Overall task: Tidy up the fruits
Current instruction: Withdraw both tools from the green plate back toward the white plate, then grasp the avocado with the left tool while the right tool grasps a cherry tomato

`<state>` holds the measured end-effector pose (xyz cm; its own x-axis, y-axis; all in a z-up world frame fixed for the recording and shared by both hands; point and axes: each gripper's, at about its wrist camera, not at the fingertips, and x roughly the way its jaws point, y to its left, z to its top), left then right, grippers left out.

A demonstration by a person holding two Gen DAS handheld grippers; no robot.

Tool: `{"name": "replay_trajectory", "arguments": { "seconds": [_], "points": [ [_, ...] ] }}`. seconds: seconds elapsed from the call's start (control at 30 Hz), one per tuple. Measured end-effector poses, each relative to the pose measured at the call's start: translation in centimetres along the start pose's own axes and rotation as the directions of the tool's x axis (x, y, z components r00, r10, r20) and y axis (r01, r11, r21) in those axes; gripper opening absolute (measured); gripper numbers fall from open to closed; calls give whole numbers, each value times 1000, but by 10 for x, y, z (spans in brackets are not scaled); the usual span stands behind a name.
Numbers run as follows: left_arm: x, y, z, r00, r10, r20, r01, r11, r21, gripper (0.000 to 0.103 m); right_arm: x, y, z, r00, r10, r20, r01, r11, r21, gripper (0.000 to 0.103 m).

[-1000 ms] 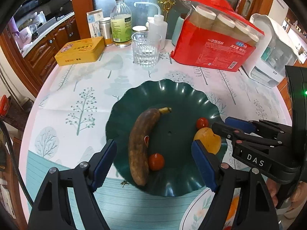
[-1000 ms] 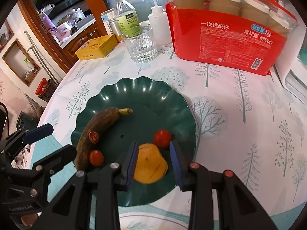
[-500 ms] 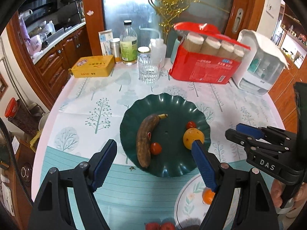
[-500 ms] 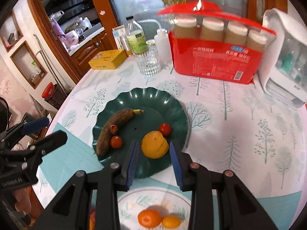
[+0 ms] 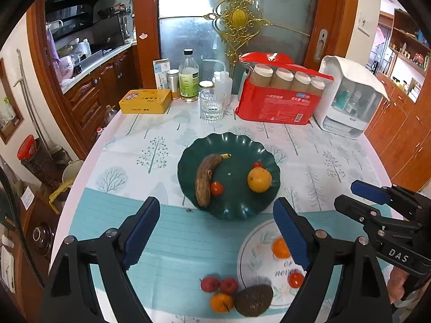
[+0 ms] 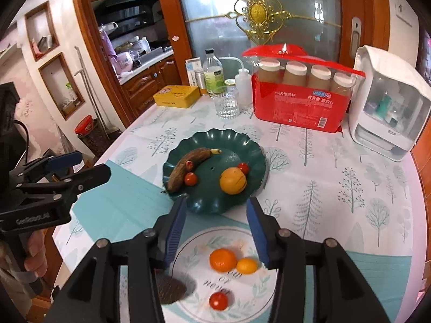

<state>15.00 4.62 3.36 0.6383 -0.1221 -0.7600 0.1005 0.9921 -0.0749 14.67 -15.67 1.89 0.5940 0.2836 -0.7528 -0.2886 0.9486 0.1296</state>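
Note:
A dark green scalloped plate holds a brown banana, two cherry tomatoes and a yellow-orange fruit. Nearer me, a white floral plate carries a mandarin, a smaller yellow fruit and a cherry tomato. My left gripper hangs above the table's near side, its jaws opening with nothing between them. My right gripper hovers over the gap between the two plates, jaws opening and empty too.
An avocado, two red fruits and an orange lie at the white plate's near left rim. At the back stand a glass, bottles, a yellow tin, a red cup pack and a white appliance.
Both grippers have pulled back and risen away from the green plate. The right jaws, earlier close around the yellow-orange fruit, have widened; the fruit stays on the plate. The white plate has come into view.

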Motion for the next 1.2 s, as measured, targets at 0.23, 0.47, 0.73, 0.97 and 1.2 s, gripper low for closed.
{"name": "replay_trajectory", "arguments": {
  "seconds": [0.23,0.47,0.73,0.97,1.2],
  "points": [
    [-24,-11,-28,1000,19,20,-19,1000,18,93,-28,7,-29,999,5,33,-5,1000,-5,56],
    [-29,-22,-56,1000,-5,-8,5,999,40,93,-32,4,-61,1000,-11,15,11,1000,14,57],
    [-10,-31,-92,995,-49,-81,58,993,105,93,-17,-10,-102,999,-23,-38,25,998,56,57],
    [19,-42,-128,983,-84,-162,117,971,209,93,6,-15,-139,995,-42,-94,48,997,62,57],
    [50,-54,-151,973,-79,-217,145,940,307,93,29,-15,-162,991,-19,-133,29,997,71,57]
  ]
}}
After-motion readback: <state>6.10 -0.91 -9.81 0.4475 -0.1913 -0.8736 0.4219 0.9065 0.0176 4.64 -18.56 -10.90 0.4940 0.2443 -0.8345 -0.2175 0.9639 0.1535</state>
